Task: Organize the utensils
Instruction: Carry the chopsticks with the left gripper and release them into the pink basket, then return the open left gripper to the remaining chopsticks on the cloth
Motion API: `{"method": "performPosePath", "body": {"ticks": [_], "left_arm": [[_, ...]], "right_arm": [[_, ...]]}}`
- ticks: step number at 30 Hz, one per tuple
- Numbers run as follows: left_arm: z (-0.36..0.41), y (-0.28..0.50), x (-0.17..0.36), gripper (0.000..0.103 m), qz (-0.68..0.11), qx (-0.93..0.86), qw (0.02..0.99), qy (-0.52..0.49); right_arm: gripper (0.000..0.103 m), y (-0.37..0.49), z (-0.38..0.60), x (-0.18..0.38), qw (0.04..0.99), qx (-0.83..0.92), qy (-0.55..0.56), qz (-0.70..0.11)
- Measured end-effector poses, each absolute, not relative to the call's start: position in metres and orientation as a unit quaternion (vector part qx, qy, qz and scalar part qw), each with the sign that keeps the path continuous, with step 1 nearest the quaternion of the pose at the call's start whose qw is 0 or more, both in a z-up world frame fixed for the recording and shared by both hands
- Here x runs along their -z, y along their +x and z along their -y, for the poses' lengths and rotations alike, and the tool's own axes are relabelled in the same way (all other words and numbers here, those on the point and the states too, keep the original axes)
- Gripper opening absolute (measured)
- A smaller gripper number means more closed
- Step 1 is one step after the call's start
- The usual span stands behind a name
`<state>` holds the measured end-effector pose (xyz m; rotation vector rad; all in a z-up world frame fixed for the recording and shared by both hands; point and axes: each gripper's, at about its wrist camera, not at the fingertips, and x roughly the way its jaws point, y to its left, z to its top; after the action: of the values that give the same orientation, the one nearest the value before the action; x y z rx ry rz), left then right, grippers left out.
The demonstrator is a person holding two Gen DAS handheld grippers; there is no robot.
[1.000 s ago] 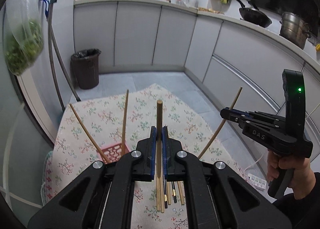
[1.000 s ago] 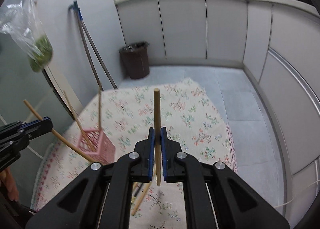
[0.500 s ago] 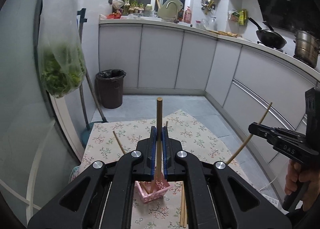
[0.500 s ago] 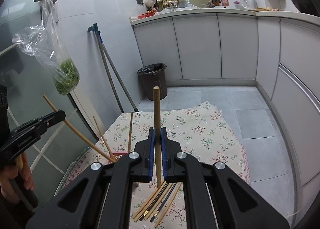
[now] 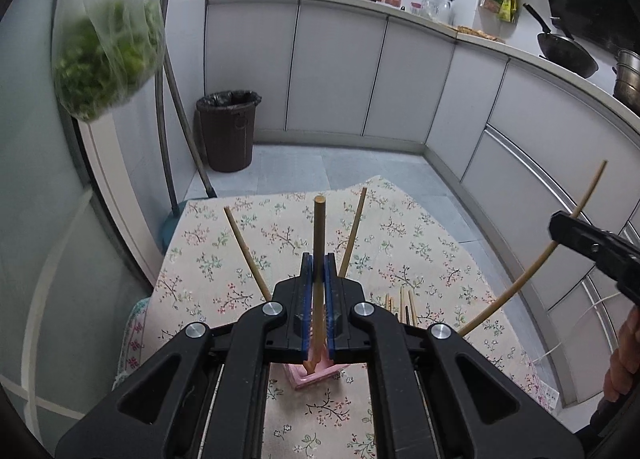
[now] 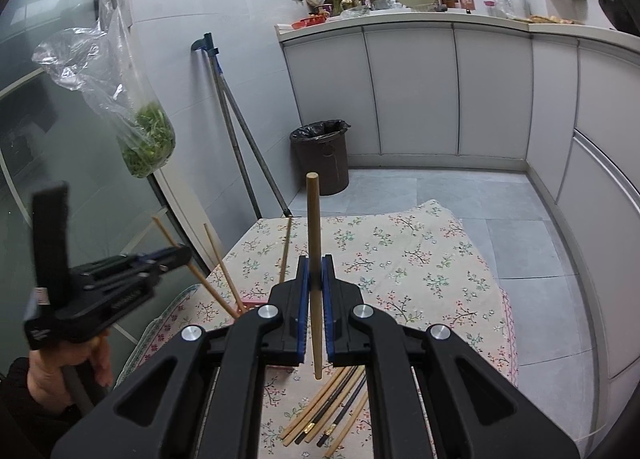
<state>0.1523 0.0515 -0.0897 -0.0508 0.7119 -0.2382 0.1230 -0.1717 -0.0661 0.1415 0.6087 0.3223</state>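
Observation:
My left gripper (image 5: 319, 265) is shut on a wooden chopstick (image 5: 319, 243) whose lower end reaches into a pink holder basket (image 5: 316, 373) on the floral tablecloth (image 5: 400, 243). Two other chopsticks (image 5: 246, 253) lean out of the basket. My right gripper (image 6: 315, 269) is shut on another wooden chopstick (image 6: 314, 243), held upright above the table. It also shows at the right of the left wrist view (image 5: 560, 227). Several loose wooden and black chopsticks (image 6: 328, 407) lie on the cloth below the right gripper. The left gripper shows at the left of the right wrist view (image 6: 182, 255).
The table's far edge drops to a grey tiled floor with a dark trash bin (image 5: 228, 131). A bag of greens (image 5: 108, 59) hangs at the left by a glass door. Mop handles (image 6: 240, 147) lean on the wall. Cabinets (image 5: 400, 79) curve along the right.
The left gripper has lowered its chopstick so its end now sits in the pink basket. The right gripper moved up and back, still holding its chopstick.

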Motion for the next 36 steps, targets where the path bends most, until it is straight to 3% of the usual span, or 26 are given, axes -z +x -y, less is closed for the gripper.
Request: {"method": "performPosePath", "body": {"ticks": [5,8,10,12,16,36], "left_arm": [[-0.057,0.162,0.103,0.006,-0.368,0.119,0.922,-0.035],[-0.057,0.161,0.104,0.031,-0.37,0.116,0.921,-0.036],[-0.06,0.157,0.102,0.057,-0.367,0.11,0.923,-0.039],[-0.063,0.155,0.1,0.073,-0.364,0.104,0.924,-0.046],[-0.072,0.151,0.095,0.097,-0.358,0.084,0.928,-0.058],[-0.088,0.155,0.103,0.096,-0.388,0.042,0.918,-0.076]], "right_arm": [[0.006,0.124,0.163,0.066,0.936,-0.171,0.077,-0.298],[0.006,0.126,0.158,0.065,0.935,-0.175,0.081,-0.296],[0.006,0.127,0.155,0.064,0.935,-0.178,0.087,-0.293],[0.006,0.129,0.154,0.063,0.935,-0.18,0.094,-0.29],[0.006,0.133,0.15,0.06,0.935,-0.185,0.111,-0.282],[0.007,0.177,0.115,0.1,0.929,-0.172,0.115,-0.305]]}}
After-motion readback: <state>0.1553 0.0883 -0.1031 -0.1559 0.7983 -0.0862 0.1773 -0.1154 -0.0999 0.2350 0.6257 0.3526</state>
